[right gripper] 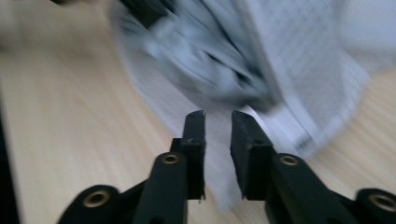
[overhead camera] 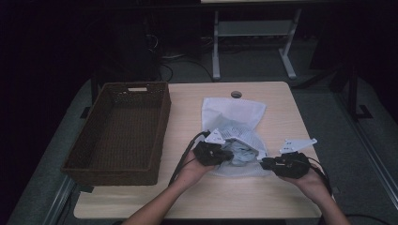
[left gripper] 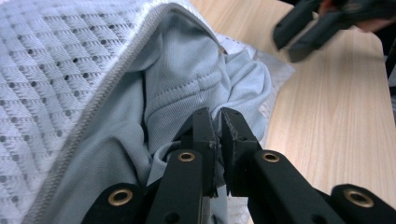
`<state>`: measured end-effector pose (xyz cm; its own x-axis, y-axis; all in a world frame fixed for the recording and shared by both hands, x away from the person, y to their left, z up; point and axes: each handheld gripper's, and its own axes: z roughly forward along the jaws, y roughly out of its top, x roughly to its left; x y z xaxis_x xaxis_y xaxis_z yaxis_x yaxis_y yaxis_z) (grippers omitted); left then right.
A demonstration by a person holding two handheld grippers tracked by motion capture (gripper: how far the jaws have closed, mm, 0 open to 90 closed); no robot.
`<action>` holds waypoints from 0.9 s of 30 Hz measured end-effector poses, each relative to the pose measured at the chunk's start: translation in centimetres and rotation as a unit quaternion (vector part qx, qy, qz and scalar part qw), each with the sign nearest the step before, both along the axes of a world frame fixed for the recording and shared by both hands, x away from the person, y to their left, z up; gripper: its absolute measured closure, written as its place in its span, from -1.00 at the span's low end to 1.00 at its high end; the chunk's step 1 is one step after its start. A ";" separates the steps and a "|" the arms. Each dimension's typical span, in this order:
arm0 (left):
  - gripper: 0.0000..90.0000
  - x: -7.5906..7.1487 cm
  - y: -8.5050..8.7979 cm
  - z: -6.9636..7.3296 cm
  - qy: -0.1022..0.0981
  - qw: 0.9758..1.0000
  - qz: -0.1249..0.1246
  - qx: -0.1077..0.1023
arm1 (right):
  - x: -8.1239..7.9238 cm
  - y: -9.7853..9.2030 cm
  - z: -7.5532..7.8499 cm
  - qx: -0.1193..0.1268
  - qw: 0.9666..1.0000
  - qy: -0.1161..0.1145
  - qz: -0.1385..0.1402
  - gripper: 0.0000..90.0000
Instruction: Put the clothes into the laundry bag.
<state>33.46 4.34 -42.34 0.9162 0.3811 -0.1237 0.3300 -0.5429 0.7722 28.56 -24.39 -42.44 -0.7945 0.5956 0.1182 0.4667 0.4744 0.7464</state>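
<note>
1 mesh laundry bag [overhead camera: 233, 112] counted right of the wicker basket [overhead camera: 123, 133], 1 grey garment [overhead camera: 241, 152] inside bag, 1 basket, 2 grippers near bag.

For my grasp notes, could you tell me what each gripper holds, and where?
The left gripper pinches a fold of the grey garment at the mesh bag's mouth; the right gripper holds nothing.

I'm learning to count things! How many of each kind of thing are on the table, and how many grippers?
Brown woven basket: 1
White mesh laundry bag: 1
Light grey-blue garment, partly in the bag: 1
Black grippers: 2, the left gripper pinching the garment, the right gripper open
Total: 5
</note>
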 end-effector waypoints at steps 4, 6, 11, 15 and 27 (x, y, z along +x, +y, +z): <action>0.89 0.2 0.0 -0.1 0.004 1.000 0.001 -0.004 | -0.8 2.7 0.1 0.009 0.998 -0.004 0.058 0.50; 0.89 0.2 0.0 -0.1 0.004 1.000 0.001 -0.006 | -0.8 4.6 -0.6 -0.002 0.997 -0.002 0.079 0.44; 0.89 0.2 0.0 -0.1 0.006 1.000 0.004 -0.010 | 0.1 8.5 -2.2 -0.037 0.994 0.000 0.102 0.32; 0.89 0.2 0.0 -0.2 0.008 1.000 0.005 -0.013 | 0.7 10.1 -3.4 -0.060 0.994 -0.002 0.097 0.33; 0.89 0.3 -0.4 -0.6 -0.001 1.000 0.017 0.000 | 1.1 10.3 -4.2 -0.082 0.995 -0.009 0.054 1.00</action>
<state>33.79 3.90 -42.97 0.9033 0.4113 -0.1220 0.3465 -0.5319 0.7726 29.64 -14.07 -46.62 -0.8559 0.5170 0.0114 0.3936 0.6370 0.6628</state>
